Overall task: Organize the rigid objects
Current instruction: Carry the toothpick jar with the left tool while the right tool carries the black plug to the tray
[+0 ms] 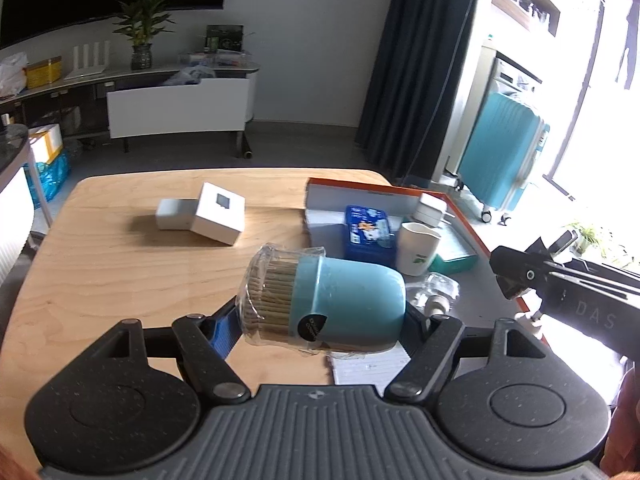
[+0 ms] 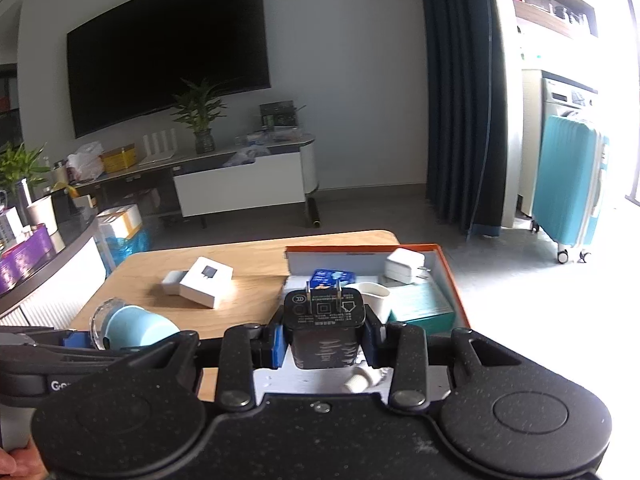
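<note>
Left gripper (image 1: 320,320): jaws partly spread and clamped on the jar (image 1: 324,300); the blue pads press its two ends. The right pad is mostly hidden behind the jar.
Jar: pale blue, lying on its side across the jaws, above the table (image 1: 120,272). Its clear end shows packed thin sticks under crinkled film. A round black label on it is too small to read.
Right gripper (image 2: 324,336): jaws pressed in on the charger (image 2: 323,330), blue pads against both its sides.
Charger: black, upright, two prongs pointing up and away. Its printed markings are unreadable. It hangs over the near end of the box (image 2: 448,264).
Box: orange-rimmed, open, on the right part of the table. The near rim is cut off by the grippers in both views.
Box contents: blue tin (image 1: 370,232), white cup (image 1: 418,246), white plug (image 2: 404,265), teal carton (image 2: 424,306). A clear-wrapped item (image 1: 434,292) near the front is hard to identify.
Paper (image 1: 368,366): a lined sheet under the left gripper, mostly covered.
White boxes (image 1: 202,216): two, touching, on the table's far middle, well apart from the orange box.
Hand: only slivers show at the frame edges in both views.
Background: screen (image 2: 168,44), plant (image 2: 198,116), curtain (image 1: 416,60), teal suitcase (image 1: 504,156); the window side is washed out by glare.
</note>
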Demonstrator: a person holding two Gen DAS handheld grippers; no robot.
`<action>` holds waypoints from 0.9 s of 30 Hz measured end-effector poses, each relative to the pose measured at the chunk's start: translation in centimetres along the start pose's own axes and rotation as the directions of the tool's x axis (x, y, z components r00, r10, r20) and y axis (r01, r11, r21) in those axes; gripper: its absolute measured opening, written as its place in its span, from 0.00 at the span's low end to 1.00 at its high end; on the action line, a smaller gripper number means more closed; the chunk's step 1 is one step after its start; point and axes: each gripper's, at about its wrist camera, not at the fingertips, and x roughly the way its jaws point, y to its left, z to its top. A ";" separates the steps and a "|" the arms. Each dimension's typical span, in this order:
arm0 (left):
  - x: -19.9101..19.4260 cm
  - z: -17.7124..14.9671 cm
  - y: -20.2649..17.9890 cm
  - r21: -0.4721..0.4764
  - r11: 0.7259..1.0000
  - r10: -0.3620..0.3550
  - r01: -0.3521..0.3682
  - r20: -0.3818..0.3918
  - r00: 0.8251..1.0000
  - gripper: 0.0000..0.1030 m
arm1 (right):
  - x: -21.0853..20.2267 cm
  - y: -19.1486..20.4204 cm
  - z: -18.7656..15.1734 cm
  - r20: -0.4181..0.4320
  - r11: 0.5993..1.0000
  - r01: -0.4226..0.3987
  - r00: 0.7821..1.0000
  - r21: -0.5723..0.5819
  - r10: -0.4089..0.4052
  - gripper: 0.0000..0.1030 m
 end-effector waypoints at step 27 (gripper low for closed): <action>4.1 1.1 -4.5 0.052 0.995 -0.082 0.085 -0.067 0.994 0.75 | 2.0 -4.4 0.1 -0.047 0.993 0.107 0.993 0.055 -0.104 0.43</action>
